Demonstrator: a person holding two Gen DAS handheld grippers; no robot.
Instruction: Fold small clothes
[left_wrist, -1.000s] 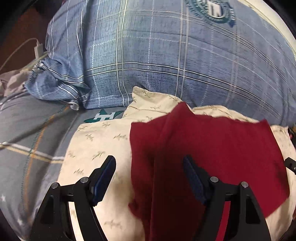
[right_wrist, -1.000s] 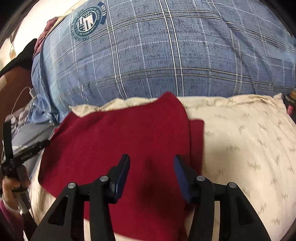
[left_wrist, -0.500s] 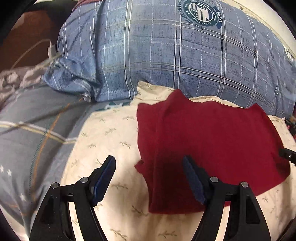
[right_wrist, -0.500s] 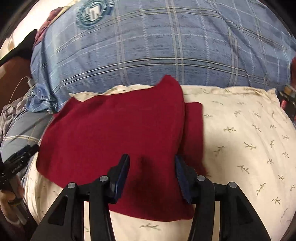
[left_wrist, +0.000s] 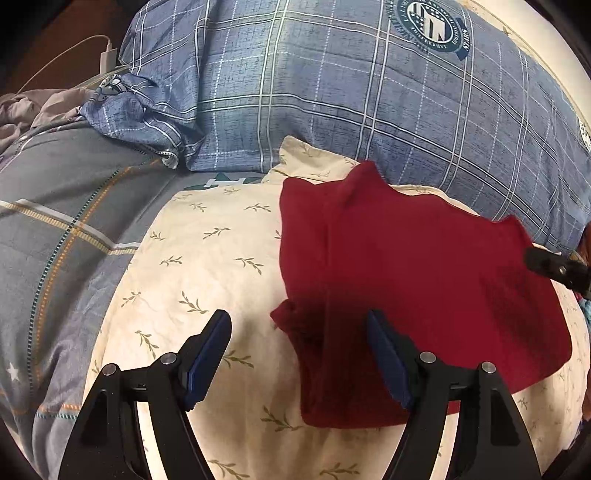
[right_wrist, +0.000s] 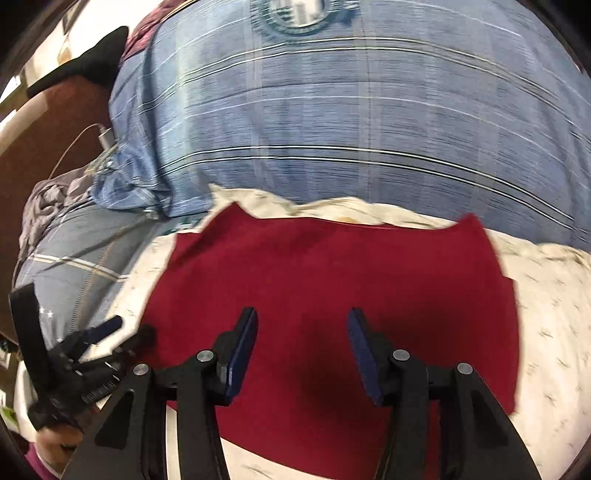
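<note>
Left wrist view shows one red cloth (left_wrist: 424, 280) lying folded on a cream pillow (left_wrist: 207, 266), with a doubled strip along its left side. A second ago the cloth filled the space between this hand-held gripper's fingers; now its left edge and near corner lie between them and more bare pillow shows to the left and in front. The left hand-held gripper (left_wrist: 299, 347) hangs above the cloth with its jaws wide apart and nothing in them, at the same spread as a second ago. In the right wrist view the picture is smeared sideways. The cloth (right_wrist: 332, 288) has slid to the right in that view, so both of its far corners now show and its whole width lies across the frame. The right hand-held gripper (right_wrist: 303, 347) is about half open over the cloth's middle, holding nothing, its gap unchanged. Two hand-held grippers in all, each visible at the edge of the other's view. Behind the cream pillow lies one blue plaid pillow (left_wrist: 351, 99), on a grey bedsheet (left_wrist: 62, 206). One white charger (left_wrist: 108, 57) with its cable lies at far left.
</note>
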